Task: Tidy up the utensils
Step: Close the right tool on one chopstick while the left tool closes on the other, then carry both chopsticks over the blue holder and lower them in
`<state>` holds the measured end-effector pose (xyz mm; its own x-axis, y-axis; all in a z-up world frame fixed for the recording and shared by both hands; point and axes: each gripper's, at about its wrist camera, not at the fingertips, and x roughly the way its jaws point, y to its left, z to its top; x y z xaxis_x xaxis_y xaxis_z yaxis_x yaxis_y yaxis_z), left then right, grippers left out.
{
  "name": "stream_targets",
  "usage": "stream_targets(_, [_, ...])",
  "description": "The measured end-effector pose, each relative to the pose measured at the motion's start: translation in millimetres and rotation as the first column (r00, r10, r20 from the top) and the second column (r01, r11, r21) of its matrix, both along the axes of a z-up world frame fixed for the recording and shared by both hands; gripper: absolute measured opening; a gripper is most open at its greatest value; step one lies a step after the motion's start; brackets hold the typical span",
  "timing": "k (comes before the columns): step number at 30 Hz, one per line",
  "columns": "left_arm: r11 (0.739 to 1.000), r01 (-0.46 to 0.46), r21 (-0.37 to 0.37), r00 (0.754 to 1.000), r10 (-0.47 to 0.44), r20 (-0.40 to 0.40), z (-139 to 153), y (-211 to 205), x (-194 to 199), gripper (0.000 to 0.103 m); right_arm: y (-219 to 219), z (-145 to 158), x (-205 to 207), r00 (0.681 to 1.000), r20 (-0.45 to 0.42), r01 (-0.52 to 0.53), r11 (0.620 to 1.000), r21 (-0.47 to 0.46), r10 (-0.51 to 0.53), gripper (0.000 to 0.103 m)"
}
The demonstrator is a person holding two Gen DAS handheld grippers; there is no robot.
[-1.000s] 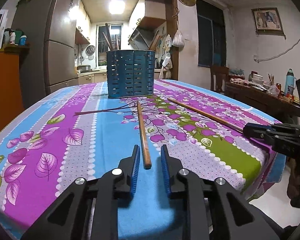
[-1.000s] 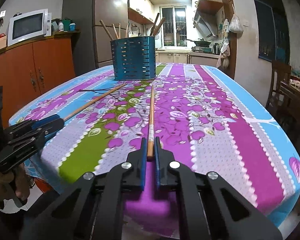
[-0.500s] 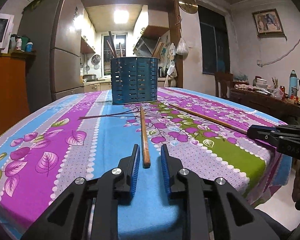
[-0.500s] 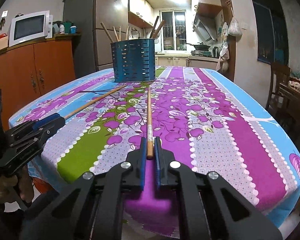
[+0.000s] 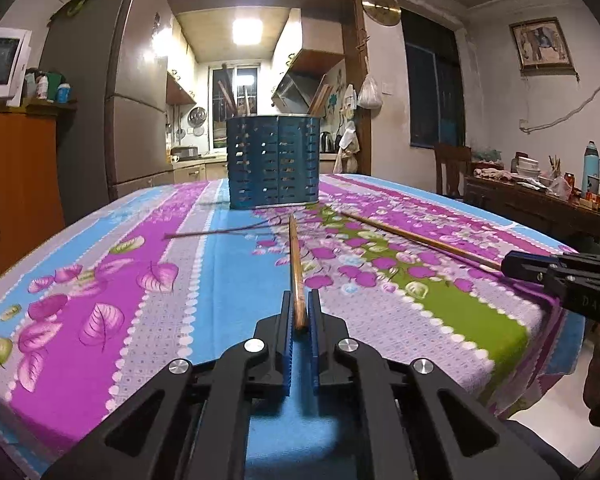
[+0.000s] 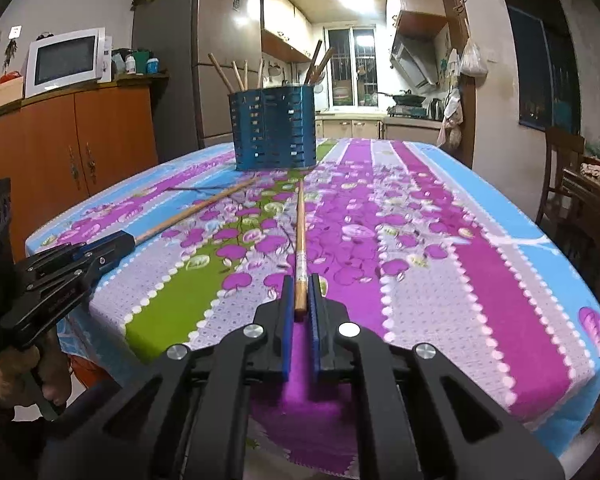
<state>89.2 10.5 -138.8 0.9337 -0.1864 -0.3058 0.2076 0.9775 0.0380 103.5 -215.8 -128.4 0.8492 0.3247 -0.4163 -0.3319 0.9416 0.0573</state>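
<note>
Both my grippers, left (image 5: 300, 312) and right (image 6: 300, 300), clench a chopstick (image 5: 296, 264) (image 6: 300, 232) end each (tips toward the holder (image 5: 274, 162) at upper centre), ready for lifting.

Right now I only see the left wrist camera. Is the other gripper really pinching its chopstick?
Observer: Yes. The right wrist view shows the right gripper shut on the near end of its chopstick.
Operator: How many sticks are in the blue holder?
Observer: From that side, about six tops poke out of the utensil holder.
Operator: Who holds my gripper?
Observer: A hand grips the handle of the left gripper.
</note>
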Motion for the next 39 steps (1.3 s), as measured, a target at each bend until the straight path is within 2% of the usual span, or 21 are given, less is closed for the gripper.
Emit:
stream_targets(3, [1.000,0.008,-0.003,1.000,-0.008,0.028,12.9,-0.6,-6.0,0.008,-0.8,13.4,-6.1,0.999,0.034,-0.003,1.000,-0.005,0.003,0.005])
stream_targets(8, [1.000,0.023,-0.009,0.993,-0.021,0.119,55.1,1.1,-19.1,0.008,1.8,46.7,-17.1,0.993,0.114,-0.019,0.999,-0.032,0.022,0.005])
stream_targets(14, [0.998,0.060,-0.005,0.968,-0.056,0.244,115.7,-0.3,-24.4,0.008,4.1,103.3,-15.4,0.973,0.222,-0.050,0.997,-0.058,0.062,0.005])
stream_targets(19, [0.997,0.072,-0.004,0.953,-0.068,0.295,160.1,-1.3,-9.3,0.008,5.4,142.7,-3.3,0.956,0.278,-0.076,0.995,-0.068,0.092,0.005])
stream_targets(24, [0.996,0.087,-0.015,0.963,-0.080,0.258,183.5,-2.0,14.5,0.008,9.7,170.4,21.5,0.957,0.263,-0.108,0.992,-0.065,0.121,0.005])
stream_targets(32, [0.995,0.096,-0.034,0.975,-0.087,0.202,195.3,11.5,42.0,0.008,14.9,202.1,49.1,0.967,0.208,-0.142,0.989,-0.048,0.149,0.005])
stream_targets(39, [0.995,0.084,-0.047,0.981,-0.075,0.178,204.6,17.4,53.1,0.008,20.4,221.3,63.3,0.966,0.201,-0.158,0.987,-0.037,0.162,0.005])
